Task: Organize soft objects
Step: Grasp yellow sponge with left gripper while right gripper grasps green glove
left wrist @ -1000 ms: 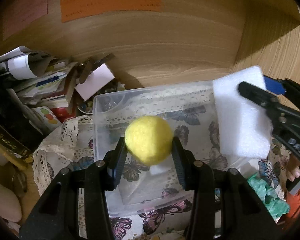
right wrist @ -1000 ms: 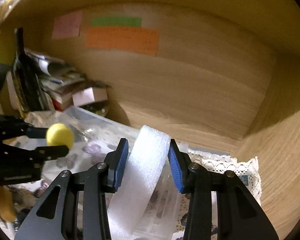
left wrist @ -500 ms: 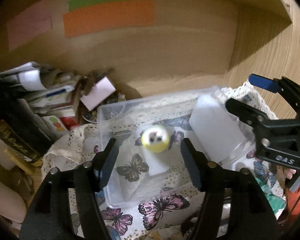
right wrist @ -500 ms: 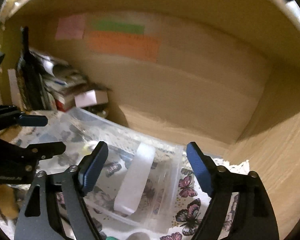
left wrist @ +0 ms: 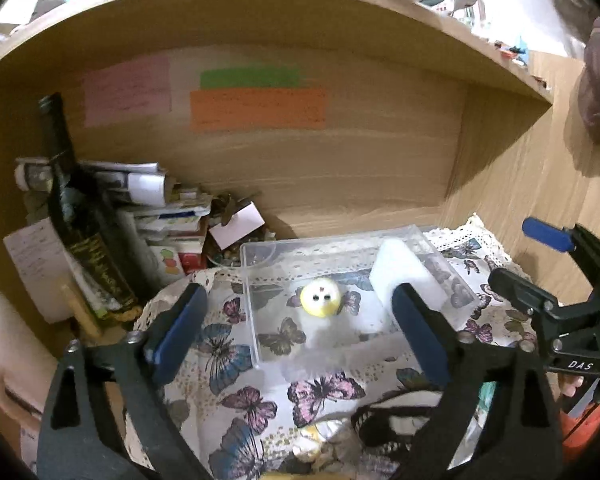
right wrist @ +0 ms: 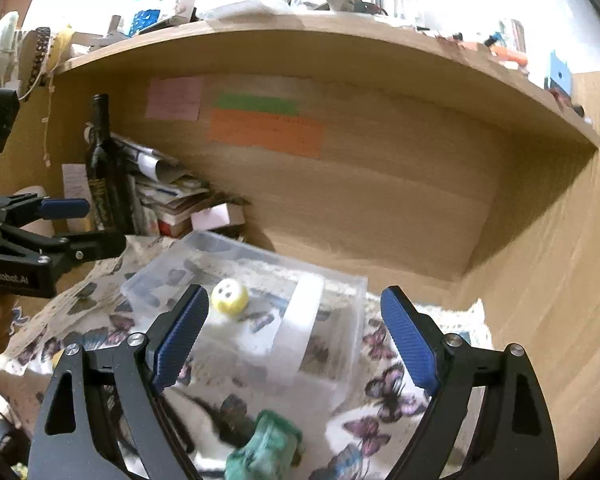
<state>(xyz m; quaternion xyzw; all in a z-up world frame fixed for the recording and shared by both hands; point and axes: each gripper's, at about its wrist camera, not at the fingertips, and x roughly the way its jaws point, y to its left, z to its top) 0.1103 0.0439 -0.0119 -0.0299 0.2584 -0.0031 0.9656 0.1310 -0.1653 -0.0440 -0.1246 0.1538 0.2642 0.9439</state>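
Observation:
A clear plastic box [left wrist: 256, 312] [right wrist: 340, 344] stands on the butterfly cloth. Inside it lie a yellow ball with a face [left wrist: 320, 299] [right wrist: 229, 296] and a white foam pad [left wrist: 404, 280] [right wrist: 300, 328] leaning on its right side. My left gripper [left wrist: 300, 332] is open and empty, held above and in front of the box. My right gripper [right wrist: 296, 340] is open and empty, also above the box; it shows at the right of the left wrist view [left wrist: 540, 276]. The left gripper shows at the left of the right wrist view [right wrist: 64, 224].
A green soft thing [right wrist: 268, 448] lies on the butterfly cloth [left wrist: 236, 364] in front of the box. A dark bottle [left wrist: 76, 216] and a pile of papers and small boxes [left wrist: 160, 208] stand at the left. Wooden walls close the back and right.
Both grippers opened: the yellow ball and the foam pad dropped into the clear box. Both grippers then pulled back and up, away from the box.

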